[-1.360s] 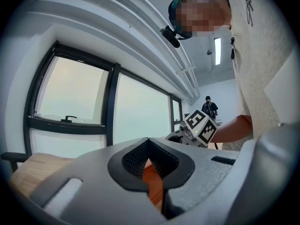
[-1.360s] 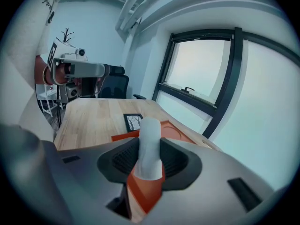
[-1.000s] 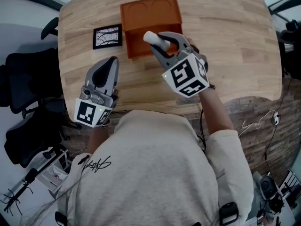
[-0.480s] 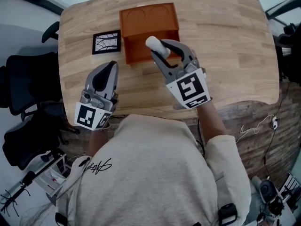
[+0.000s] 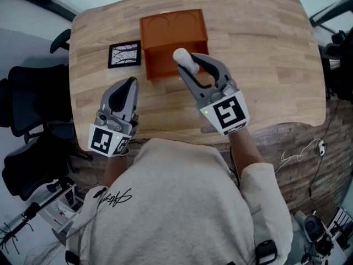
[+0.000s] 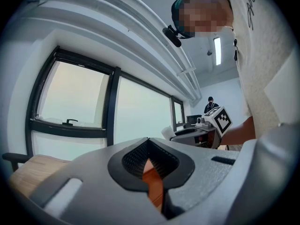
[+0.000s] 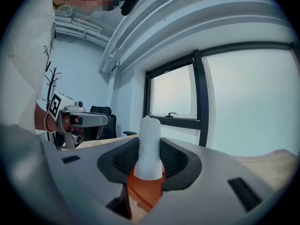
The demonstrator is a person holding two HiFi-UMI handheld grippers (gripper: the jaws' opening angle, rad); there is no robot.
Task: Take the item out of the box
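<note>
The wooden bench (image 5: 265, 48) carries an open orange box (image 5: 174, 24), with a black-framed picture (image 5: 124, 54) just beside it on its left. My right gripper (image 5: 194, 65) pinches a white cylindrical item (image 5: 185, 59) over the box's near part. My left gripper (image 5: 128, 84) hangs over bare bench nearer me, jaws pressed together on nothing.

Left hand-held gripper (image 6: 148, 143), foreground: I see its grey jaws closed tip to tip, nothing between the ribbed pads (image 6: 134, 161), and a sliver of the orange box (image 6: 153, 185) showing through the gap below. Beyond it, the right hand-held gripper (image 6: 175, 134), marker cube raised, has a white item (image 6: 167, 132) at its tip. Dark-framed windows (image 6: 112, 102) stand behind; wooden worktop (image 6: 26, 168) at lower left.
</note>
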